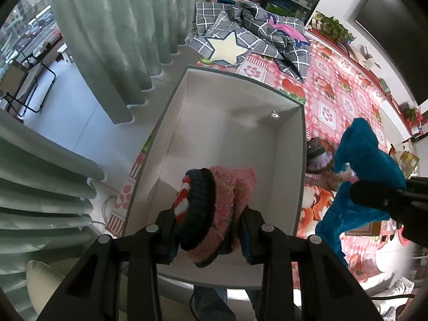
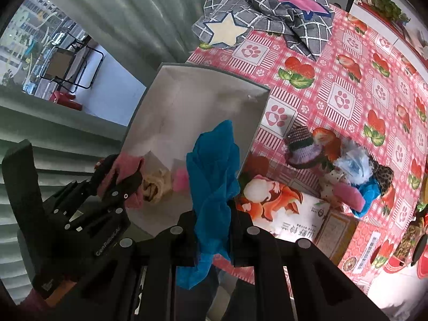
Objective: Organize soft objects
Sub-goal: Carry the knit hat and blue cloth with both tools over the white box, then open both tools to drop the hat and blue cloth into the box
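Left wrist view: tabletop (image 1: 347, 85) in a pink strawberry-and-paw cloth is filling the right half of the frame, with a grey checked star-print fabric (image 1: 251, 34) heaped at upper centre. White open box (image 1: 290, 144) is sitting at frame centre, its floor bare in this view; the right wrist view is showing a cream rolled item (image 2: 156, 184) and a pink item (image 2: 182, 182) lying at its near end, lower left of centre.

Left gripper (image 1: 211, 230) is pointing steeply down over the near end of the box, jaws nearly closed and pinching a pink fleece sock with dark cuff (image 1: 214, 206), which is bulging up between them. Right gripper (image 2: 214, 238) is fully closed on a blue fleece cloth (image 2: 214, 176), which is hanging over the right rim of the box in the right wrist view. Small pile of soft items (image 2: 347, 176) is waiting on the cloth at right of centre, beside a knitted purple piece (image 2: 302, 147).

Risks, as judged:
- Blue cloth is straddling the rim; releasing now would likely be leaving it draped half outside.
- Both grippers are crowding the same end; a collision or snagged fabric looks possible.
- Fleece could be clinging to the pads on release.
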`<state>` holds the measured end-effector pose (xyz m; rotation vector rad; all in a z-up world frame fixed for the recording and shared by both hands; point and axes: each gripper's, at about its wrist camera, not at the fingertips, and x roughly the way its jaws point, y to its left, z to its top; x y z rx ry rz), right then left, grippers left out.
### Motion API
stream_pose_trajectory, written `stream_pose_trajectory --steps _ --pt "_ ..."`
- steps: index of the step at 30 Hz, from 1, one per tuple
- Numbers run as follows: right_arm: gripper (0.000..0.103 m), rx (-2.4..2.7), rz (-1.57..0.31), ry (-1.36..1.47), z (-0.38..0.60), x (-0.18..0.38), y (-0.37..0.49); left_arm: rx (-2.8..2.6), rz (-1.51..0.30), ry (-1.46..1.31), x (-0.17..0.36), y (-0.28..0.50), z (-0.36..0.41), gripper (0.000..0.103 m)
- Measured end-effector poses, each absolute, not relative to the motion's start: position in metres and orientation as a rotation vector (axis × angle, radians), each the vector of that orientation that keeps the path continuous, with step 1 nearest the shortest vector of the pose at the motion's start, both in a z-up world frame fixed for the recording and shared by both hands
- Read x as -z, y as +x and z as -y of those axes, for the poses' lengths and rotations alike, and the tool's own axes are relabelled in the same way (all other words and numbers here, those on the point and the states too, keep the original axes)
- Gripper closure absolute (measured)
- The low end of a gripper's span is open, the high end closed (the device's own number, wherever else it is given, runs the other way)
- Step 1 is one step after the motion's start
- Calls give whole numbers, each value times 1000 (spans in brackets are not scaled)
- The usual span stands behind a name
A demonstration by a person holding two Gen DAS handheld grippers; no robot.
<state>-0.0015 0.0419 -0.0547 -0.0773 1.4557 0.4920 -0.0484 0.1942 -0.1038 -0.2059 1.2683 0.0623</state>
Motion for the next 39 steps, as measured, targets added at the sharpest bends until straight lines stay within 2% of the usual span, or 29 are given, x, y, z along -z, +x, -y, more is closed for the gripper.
stream_pose_trajectory --steps 35,37,39 --pt "88 -455 -1482 -226 -89 89 46 -82 -1274 -250 143 -25 -205 65" --pt "88 -454 -1482 -224 -89 89 46 -77 -1266 -254 142 -26 -205 62" --pt "88 -455 -1482 -223 -88 89 47 -67 -1255 -257 141 -27 -204 55"
